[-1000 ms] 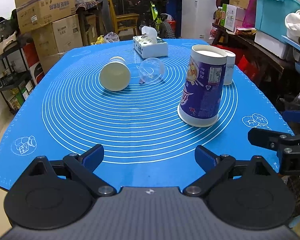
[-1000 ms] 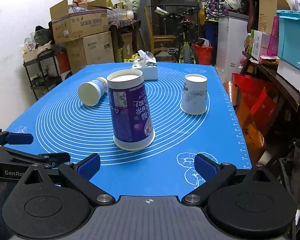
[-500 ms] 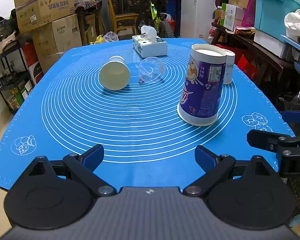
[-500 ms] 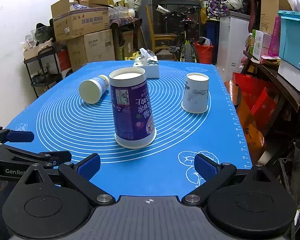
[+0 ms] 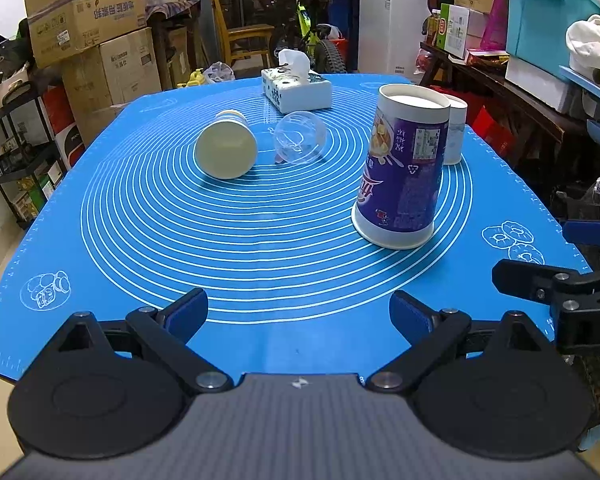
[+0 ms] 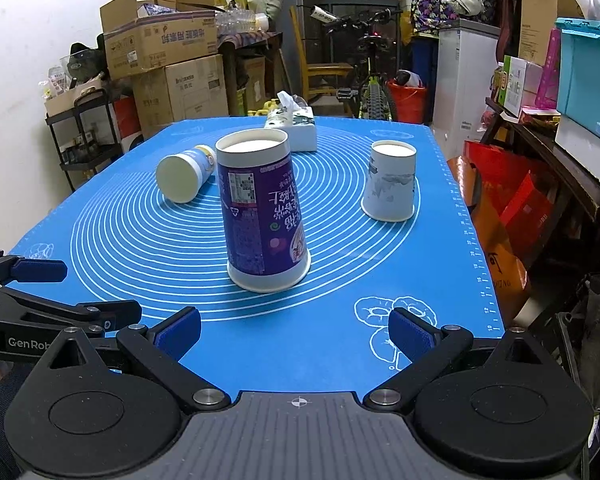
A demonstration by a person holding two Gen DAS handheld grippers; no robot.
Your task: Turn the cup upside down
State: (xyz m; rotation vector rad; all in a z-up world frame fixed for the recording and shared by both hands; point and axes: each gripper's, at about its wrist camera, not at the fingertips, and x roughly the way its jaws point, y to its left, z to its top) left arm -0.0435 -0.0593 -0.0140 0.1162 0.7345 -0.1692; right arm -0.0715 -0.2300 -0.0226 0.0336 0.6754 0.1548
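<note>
A tall purple paper cup stands upside down on the blue mat; it also shows in the right wrist view. A small white paper cup stands upside down behind it, partly hidden in the left wrist view. A cream and blue cup lies on its side, also seen in the right wrist view. A clear glass cup lies beside it. My left gripper is open and empty near the mat's front edge. My right gripper is open and empty, in front of the purple cup.
A tissue box sits at the mat's far side. Cardboard boxes, a bicycle and shelves with bins surround the table. The right gripper shows at the left view's right edge.
Both grippers have stayed open and nearly still. The right view has shifted slightly, so the purple cup sits a little farther away. The cups have not moved.
</note>
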